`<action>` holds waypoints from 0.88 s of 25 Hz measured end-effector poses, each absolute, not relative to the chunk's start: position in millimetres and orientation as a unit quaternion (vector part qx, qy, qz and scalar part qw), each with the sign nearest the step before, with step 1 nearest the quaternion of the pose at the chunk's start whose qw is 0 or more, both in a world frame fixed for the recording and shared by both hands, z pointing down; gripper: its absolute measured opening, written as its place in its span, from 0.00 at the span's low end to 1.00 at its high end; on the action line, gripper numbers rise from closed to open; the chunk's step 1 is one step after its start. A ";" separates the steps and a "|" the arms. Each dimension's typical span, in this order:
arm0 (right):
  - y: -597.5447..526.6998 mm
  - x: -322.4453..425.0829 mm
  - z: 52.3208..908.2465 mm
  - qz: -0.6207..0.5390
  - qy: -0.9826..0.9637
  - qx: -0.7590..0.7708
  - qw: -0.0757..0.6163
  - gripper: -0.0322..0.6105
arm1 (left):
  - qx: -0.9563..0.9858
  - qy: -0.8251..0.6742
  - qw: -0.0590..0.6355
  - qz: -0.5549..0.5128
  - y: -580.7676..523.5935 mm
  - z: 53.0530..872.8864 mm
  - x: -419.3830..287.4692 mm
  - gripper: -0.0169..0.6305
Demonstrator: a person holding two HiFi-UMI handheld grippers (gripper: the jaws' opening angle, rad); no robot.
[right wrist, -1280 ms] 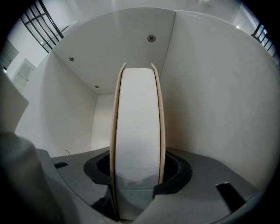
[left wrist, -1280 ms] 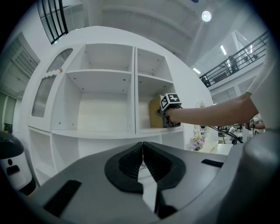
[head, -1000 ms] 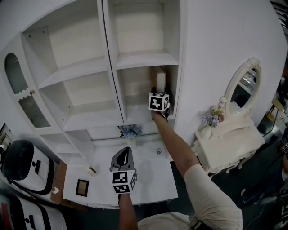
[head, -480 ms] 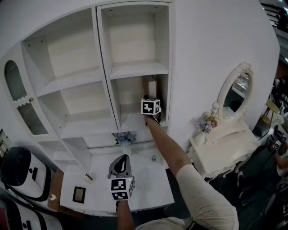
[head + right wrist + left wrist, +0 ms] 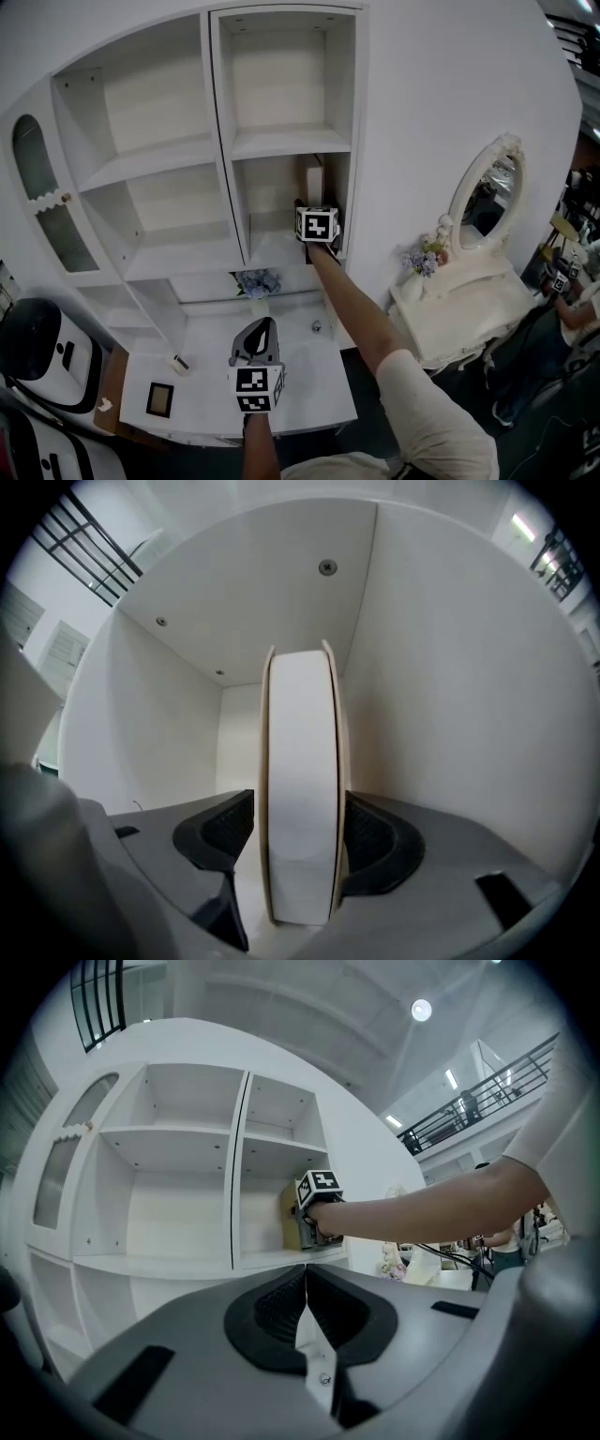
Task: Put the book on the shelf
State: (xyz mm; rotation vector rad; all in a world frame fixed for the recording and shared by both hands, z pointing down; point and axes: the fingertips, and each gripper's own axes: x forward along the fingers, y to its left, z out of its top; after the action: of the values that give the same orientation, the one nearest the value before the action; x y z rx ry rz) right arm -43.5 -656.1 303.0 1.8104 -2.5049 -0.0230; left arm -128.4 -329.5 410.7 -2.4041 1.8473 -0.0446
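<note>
- Right tongs (image 5: 298, 846) are letting go: jaws opening, pads look just clear of the thick tan-covered, white-paged book (image 5: 300, 752) standing upright between them on the white wooden shelf (image 5: 281, 251).
- Risk imo: if they back out crooked, a pad drags a cover and tips the book left, where nothing props it.
- The white compartment wall (image 5: 450, 714) is close on the right, so it'd only lean there.
- Left tongs (image 5: 305, 1312) are clenched, empty, low over the white surface (image 5: 309, 394).

Mock bedroom inside a big hall: white shelf unit (image 5: 208, 141), mirrored dressing table (image 5: 450, 305), balcony railing (image 5: 469, 1110).
</note>
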 end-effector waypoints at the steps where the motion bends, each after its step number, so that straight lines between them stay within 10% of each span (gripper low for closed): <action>1: -650.3 -42.6 301.9 -0.004 -0.811 0.585 0.020 0.51 | -0.794 0.605 0.054 -0.014 -330.2 411.1 -124.8 0.05; 22: -501.8 -11.0 323.5 -0.101 -0.840 0.532 -0.006 0.50 | -0.820 0.571 0.035 0.010 -343.5 412.1 -90.9 0.05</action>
State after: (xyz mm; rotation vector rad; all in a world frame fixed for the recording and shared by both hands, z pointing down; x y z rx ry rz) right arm -11.0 -501.8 323.5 1.6783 -2.6503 -0.3198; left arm -90.9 -343.5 412.1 -2.5192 1.7560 0.0315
